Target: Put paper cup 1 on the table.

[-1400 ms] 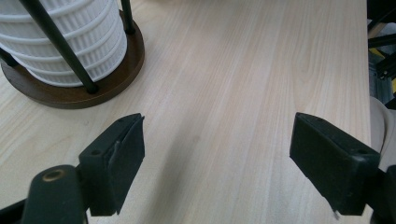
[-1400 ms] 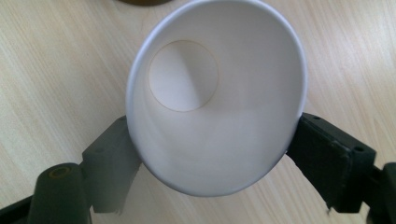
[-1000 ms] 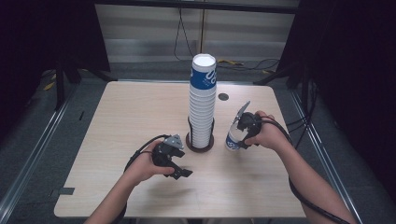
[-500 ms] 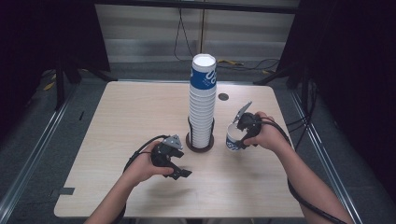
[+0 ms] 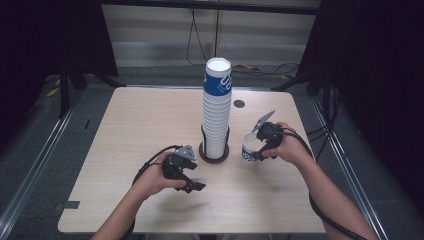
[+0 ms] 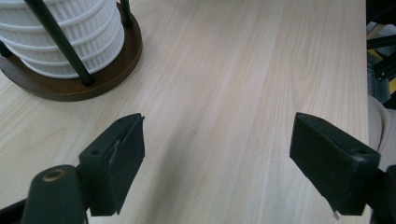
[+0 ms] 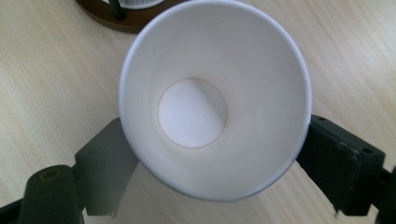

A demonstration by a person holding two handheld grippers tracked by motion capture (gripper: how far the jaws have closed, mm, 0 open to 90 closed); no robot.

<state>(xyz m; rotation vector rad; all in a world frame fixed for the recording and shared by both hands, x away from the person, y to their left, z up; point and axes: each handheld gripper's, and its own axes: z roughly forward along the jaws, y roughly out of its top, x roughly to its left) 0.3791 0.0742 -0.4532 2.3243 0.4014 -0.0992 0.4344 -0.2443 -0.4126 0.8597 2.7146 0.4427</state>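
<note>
A tall stack of white paper cups [image 5: 217, 115], its top cup banded blue, stands in a dark wooden holder [image 5: 202, 150] at the table's centre. Right of it a single white cup [image 5: 247, 150] with blue print stands upright on the table. My right gripper [image 5: 254, 151] straddles this cup; its jaws have just been opening and now flank the round, undeformed cup [image 7: 205, 102] without squeezing it. My left gripper [image 5: 192, 185] hovers low over bare wood, front left of the holder. It is open [image 6: 217, 154] and empty, with the holder's base [image 6: 107, 70] and the stack's bottom cups [image 6: 60, 32] beyond its jaws.
The light wooden table [image 5: 150, 120] has a small dark round hole [image 5: 239, 104] behind the single cup. Cables trail from both grippers toward the near edge. Dark floor and metal rails surround the table.
The jaws of my right gripper have spread a little around the single cup, which stays upright in place. My left hand and its gripper have not moved.
</note>
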